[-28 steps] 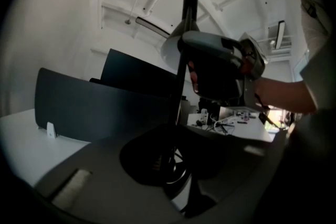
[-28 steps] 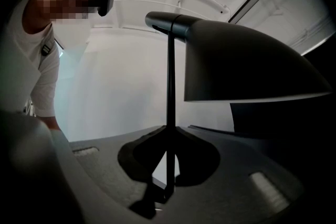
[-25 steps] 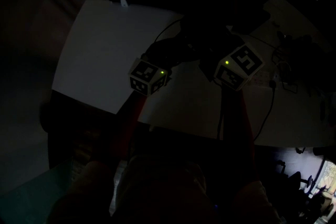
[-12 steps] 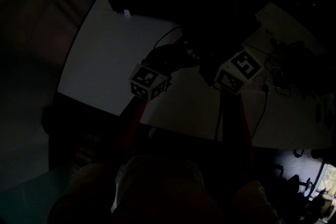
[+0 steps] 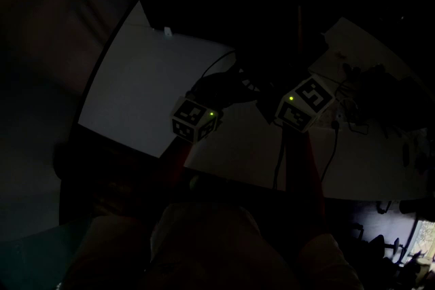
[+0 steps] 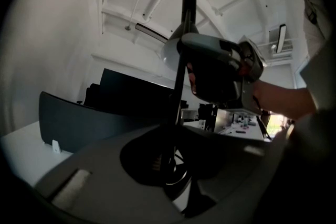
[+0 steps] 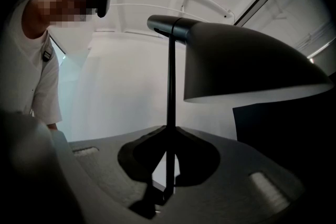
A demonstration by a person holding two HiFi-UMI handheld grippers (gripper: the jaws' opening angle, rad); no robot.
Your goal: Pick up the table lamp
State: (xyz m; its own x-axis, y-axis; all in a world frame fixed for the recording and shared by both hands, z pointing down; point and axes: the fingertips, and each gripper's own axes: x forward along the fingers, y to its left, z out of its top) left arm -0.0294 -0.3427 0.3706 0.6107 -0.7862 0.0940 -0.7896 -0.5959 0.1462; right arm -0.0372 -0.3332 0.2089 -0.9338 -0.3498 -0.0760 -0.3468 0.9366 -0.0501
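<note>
The head view is very dark. A black table lamp (image 5: 228, 83) hangs over the white table (image 5: 143, 92) between my two grippers. My left gripper (image 5: 216, 93) and right gripper (image 5: 264, 93) grip its round base from opposite sides. In the left gripper view the thin stem (image 6: 181, 71) rises from the base (image 6: 149, 157), which is clamped between the jaws of the left gripper (image 6: 176, 170); the right gripper's body (image 6: 223, 73) shows behind it. The right gripper view shows the cone shade (image 7: 247, 68), the stem (image 7: 170, 92) and the base (image 7: 176, 152) pinched in the right gripper (image 7: 167, 173).
A black cable (image 5: 279, 159) trails from the lamp over the table's near edge. A dark box (image 5: 180, 7) stands at the table's far end, and a cluttered desk (image 5: 377, 88) lies to the right. A dark partition (image 6: 79, 118) stands behind the table. The person (image 7: 37, 65) stands beside the lamp.
Both grippers have risen together with the lamp held between them, and the table has dropped away slightly beneath them. Neither grip has changed.
</note>
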